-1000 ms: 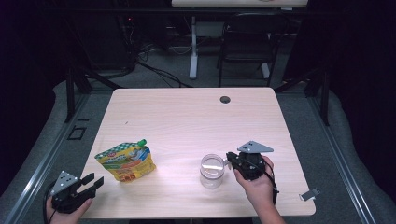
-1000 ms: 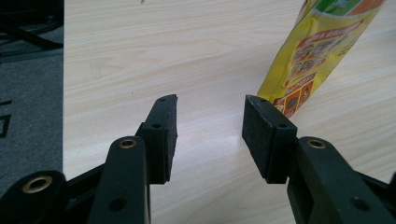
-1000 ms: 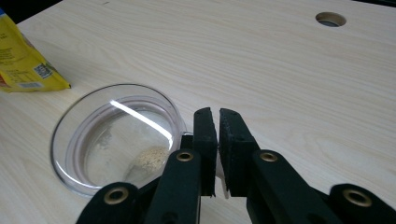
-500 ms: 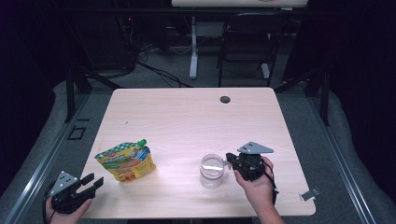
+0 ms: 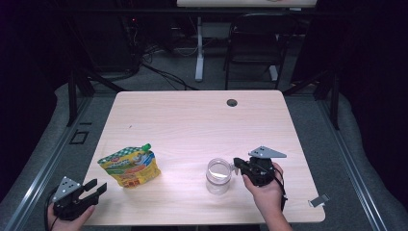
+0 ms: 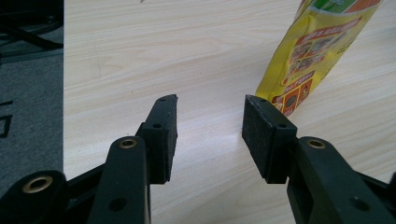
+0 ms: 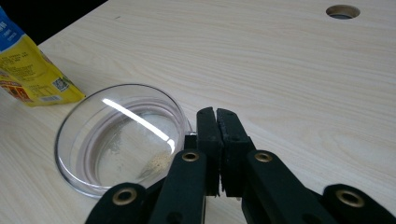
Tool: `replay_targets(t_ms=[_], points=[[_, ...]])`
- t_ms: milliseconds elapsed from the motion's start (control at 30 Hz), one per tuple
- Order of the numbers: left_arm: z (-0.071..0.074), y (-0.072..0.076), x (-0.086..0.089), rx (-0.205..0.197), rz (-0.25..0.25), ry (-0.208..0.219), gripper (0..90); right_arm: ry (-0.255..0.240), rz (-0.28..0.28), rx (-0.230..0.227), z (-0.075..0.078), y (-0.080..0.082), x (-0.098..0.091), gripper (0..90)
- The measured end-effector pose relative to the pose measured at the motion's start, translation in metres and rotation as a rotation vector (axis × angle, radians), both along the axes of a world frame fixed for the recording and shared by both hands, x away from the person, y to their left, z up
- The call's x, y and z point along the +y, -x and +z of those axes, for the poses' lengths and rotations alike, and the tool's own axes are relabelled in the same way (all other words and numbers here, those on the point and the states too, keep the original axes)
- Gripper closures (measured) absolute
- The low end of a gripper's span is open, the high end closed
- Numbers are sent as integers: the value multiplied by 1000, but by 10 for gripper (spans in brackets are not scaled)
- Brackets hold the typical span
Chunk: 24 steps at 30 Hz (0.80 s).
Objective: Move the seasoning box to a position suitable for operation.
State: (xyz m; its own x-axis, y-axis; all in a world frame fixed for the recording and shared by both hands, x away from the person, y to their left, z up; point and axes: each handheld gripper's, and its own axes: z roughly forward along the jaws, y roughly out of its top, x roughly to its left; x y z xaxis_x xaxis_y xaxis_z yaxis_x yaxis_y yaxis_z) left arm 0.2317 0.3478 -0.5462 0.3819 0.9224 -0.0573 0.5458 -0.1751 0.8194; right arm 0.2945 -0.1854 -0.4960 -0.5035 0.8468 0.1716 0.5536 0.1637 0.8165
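Note:
A clear glass cup (image 5: 219, 176) stands on the wooden table (image 5: 192, 125) near the front right, with a little pale residue in its bottom (image 7: 158, 162). My right gripper (image 5: 238, 165) is level with its rim on the right. The jaws are pressed together (image 7: 215, 114) on a small clear handle at the cup's (image 7: 121, 140) side. A yellow spouted pouch (image 5: 130, 166) with a green cap stands front left. My left gripper (image 5: 96, 188) hovers at the table's front-left corner, open with nothing between its fingers (image 6: 210, 121). The pouch (image 6: 313, 56) is ahead to its right, apart from it.
A round cable hole (image 5: 232, 102) sits near the table's far edge. Grey floor (image 5: 361, 168) surrounds the table, with a chair (image 5: 255, 43) and desk legs beyond it. A small metal clip (image 5: 318, 200) lies off the front right corner.

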Motion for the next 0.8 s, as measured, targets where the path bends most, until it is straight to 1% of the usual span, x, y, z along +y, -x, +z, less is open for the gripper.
replay_targets(t_ms=[33,67,100,133,167,233,300,533,700,767,800], points=[[0,0,0,0,0,0,555,-7,-5,1,-1,0,-1,889],[0,0,0,0,0,0,555,-48,-6,16,-3,-1,-5,888],[0,0,0,0,0,0,554,-48,-6,16,-3,-1,-5,888],[0,0,0,0,1,0,554,-66,-7,22,-4,-2,-6,888],[0,0,0,0,1,0,554,-99,-11,32,-5,-3,-8,886],[0,1,0,1,2,-1,554,-125,-12,41,-7,-3,-10,886],[0,1,0,3,2,-3,554,-136,-11,44,-7,-4,-11,887],[0,1,0,4,4,-4,554,-133,-8,47,-7,-4,-12,890],[0,1,0,5,4,-5,554,-142,-15,47,-8,-3,-12,889],[0,1,0,5,4,-5,555,-151,-16,51,-9,-4,-12,890],[0,1,0,5,4,-5,554,-165,-17,57,-9,-4,-13,891]])
